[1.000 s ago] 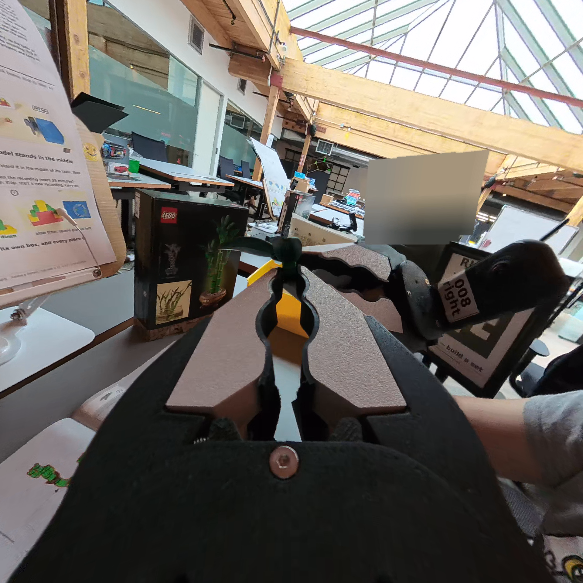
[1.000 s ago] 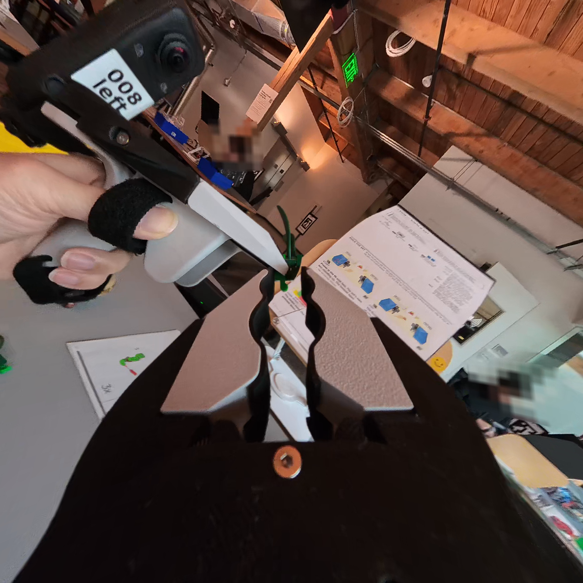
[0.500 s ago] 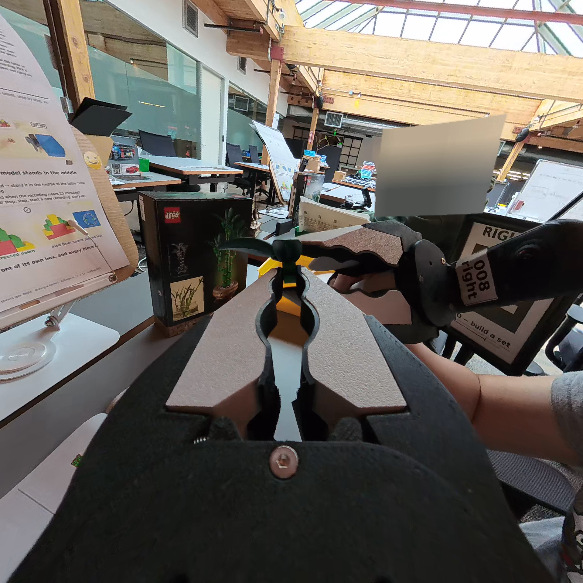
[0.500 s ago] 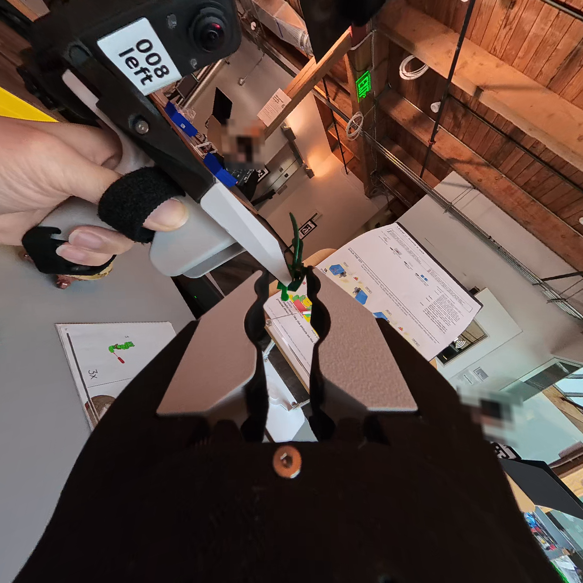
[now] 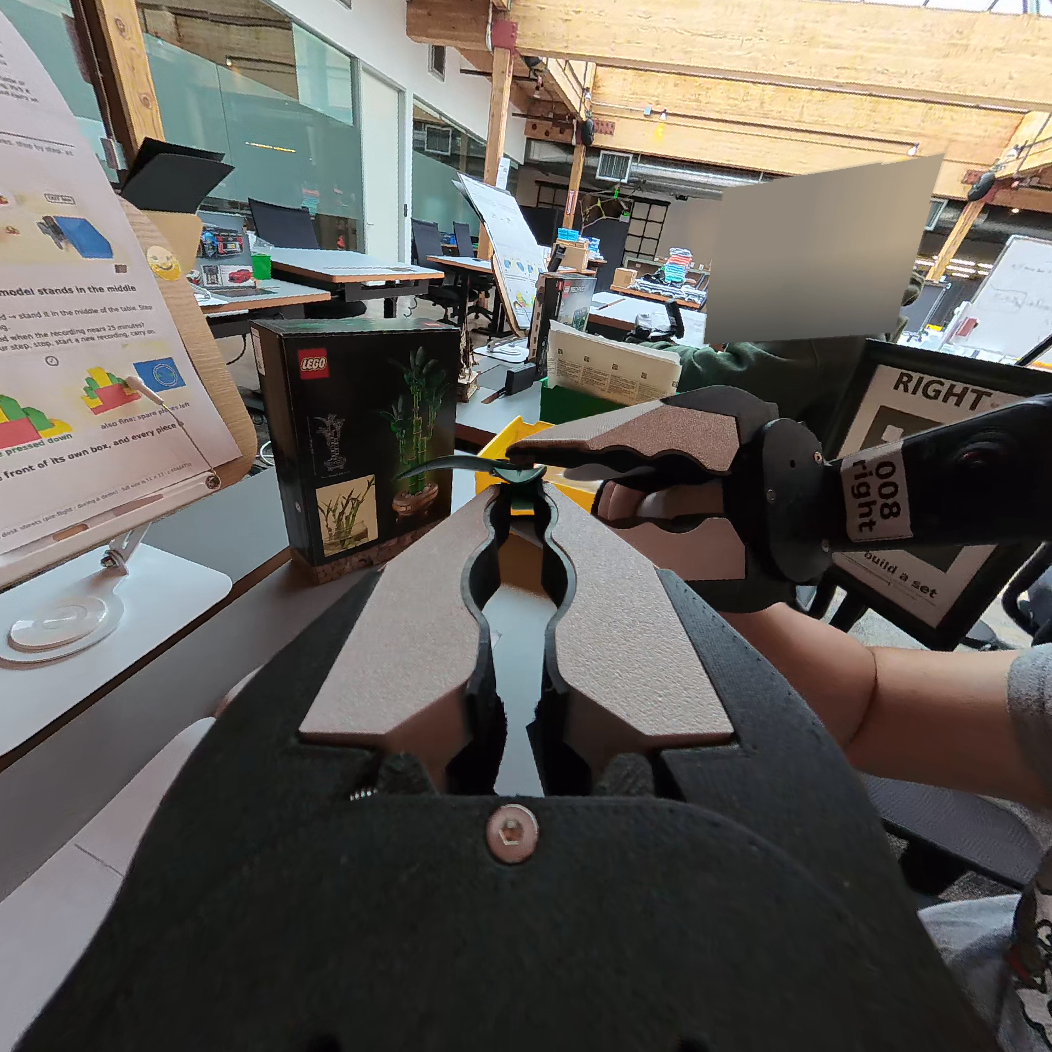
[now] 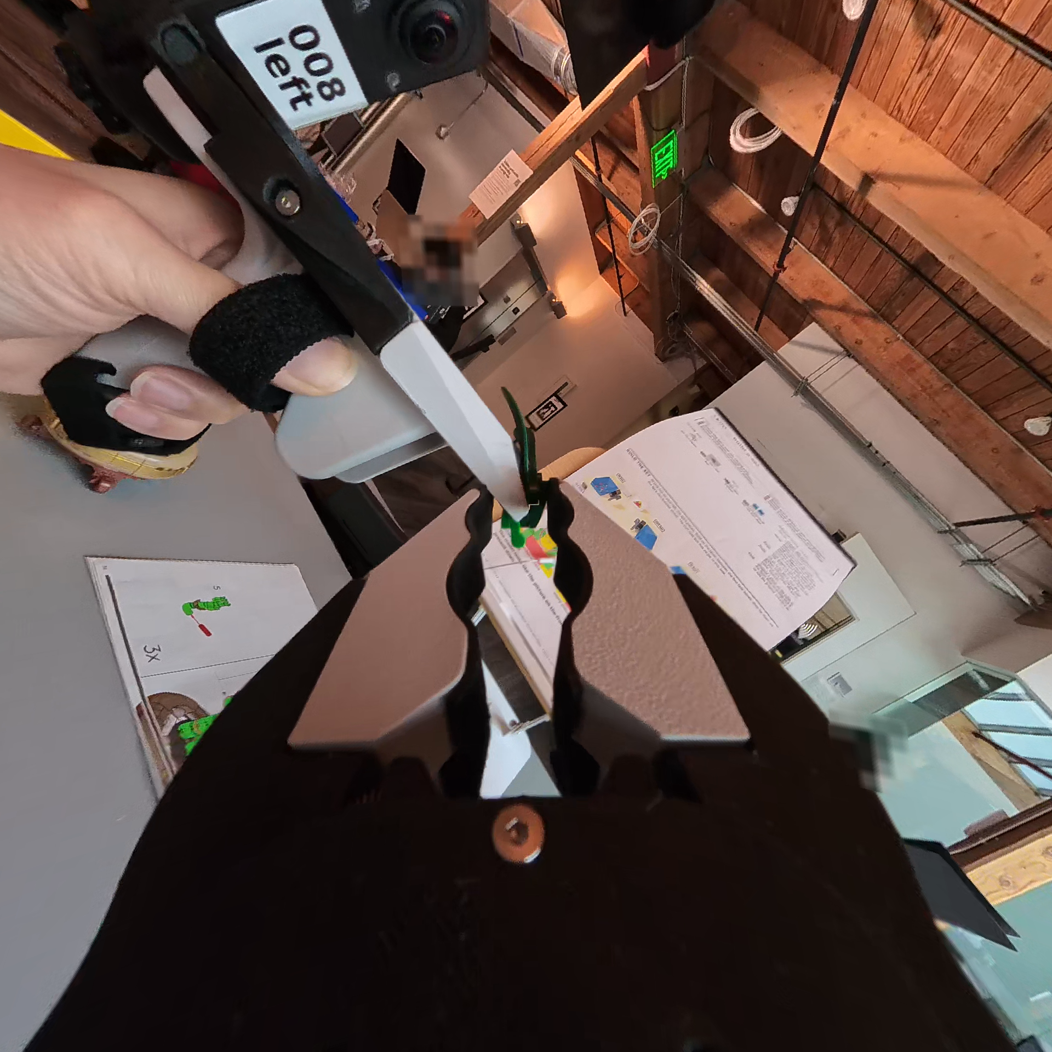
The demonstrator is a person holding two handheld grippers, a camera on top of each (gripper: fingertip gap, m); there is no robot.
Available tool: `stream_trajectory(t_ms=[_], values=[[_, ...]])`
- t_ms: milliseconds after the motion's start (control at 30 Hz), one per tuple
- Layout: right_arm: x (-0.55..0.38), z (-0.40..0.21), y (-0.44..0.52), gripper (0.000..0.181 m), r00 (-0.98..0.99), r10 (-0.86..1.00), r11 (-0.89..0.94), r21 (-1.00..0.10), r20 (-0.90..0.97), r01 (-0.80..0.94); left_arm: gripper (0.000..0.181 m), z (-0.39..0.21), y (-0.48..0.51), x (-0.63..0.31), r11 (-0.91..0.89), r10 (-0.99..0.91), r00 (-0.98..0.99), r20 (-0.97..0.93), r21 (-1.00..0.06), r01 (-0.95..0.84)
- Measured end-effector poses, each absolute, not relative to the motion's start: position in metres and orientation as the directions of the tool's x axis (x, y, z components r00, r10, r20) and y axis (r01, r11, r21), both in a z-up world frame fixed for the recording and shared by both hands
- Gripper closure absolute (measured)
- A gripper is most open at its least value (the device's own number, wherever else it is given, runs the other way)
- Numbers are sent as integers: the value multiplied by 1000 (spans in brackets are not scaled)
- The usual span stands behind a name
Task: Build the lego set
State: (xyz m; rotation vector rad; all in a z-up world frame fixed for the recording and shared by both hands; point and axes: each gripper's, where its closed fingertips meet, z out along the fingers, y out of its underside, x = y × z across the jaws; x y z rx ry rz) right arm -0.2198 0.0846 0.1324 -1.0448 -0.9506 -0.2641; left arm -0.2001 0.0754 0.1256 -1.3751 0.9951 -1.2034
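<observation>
My left gripper (image 5: pixel 521 496) is shut on a small green stem piece (image 5: pixel 521 503) at its fingertips. A dark green leaf piece (image 5: pixel 444 464) sits on top of it and points left. My right gripper (image 5: pixel 515 459) comes in from the right, with its tips closed on the base of that leaf. In the right wrist view, my right gripper (image 6: pixel 519 504) has the leaf (image 6: pixel 521 432) and a light green part (image 6: pixel 515 534) between its tips. The left gripper's grey finger (image 6: pixel 455 410) touches them there. Both grippers are held in the air above the table.
A black set box (image 5: pixel 364 444) stands on the grey table with a yellow tray (image 5: pixel 515 561) behind the grippers. An instruction sheet on a stand (image 5: pixel 85 341) is at the left and a framed sign (image 5: pixel 933 432) at the right. An open booklet (image 6: pixel 199 626) and a brown-gold model base (image 6: pixel 114 461) lie on the table.
My right gripper has moved in along the leaf until its tips sit right at my left gripper's tips. Both views have tilted down and the grippers are closer together.
</observation>
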Motion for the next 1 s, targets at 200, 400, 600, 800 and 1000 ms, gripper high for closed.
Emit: stream_trajectory(t_ms=[200,400,600,800,1000], values=[[-220,129,79,165,515,271,543,-571,813,616,176,123,68,-201,-248,-968,49,248,-969,2],[-209,137,72,167,529,293,551,-593,796,587,162,133,57,-210,-350,-932,-108,347,-936,16],[-213,141,55,167,525,481,557,-708,702,435,141,149,70,-241,-77,-996,39,80,-995,71],[-216,151,32,168,488,597,580,-763,637,285,143,152,35,-240,41,-992,-114,-52,-994,103],[-220,139,28,168,414,539,631,-677,734,378,162,146,22,-229,138,-978,-143,-153,-984,109]])
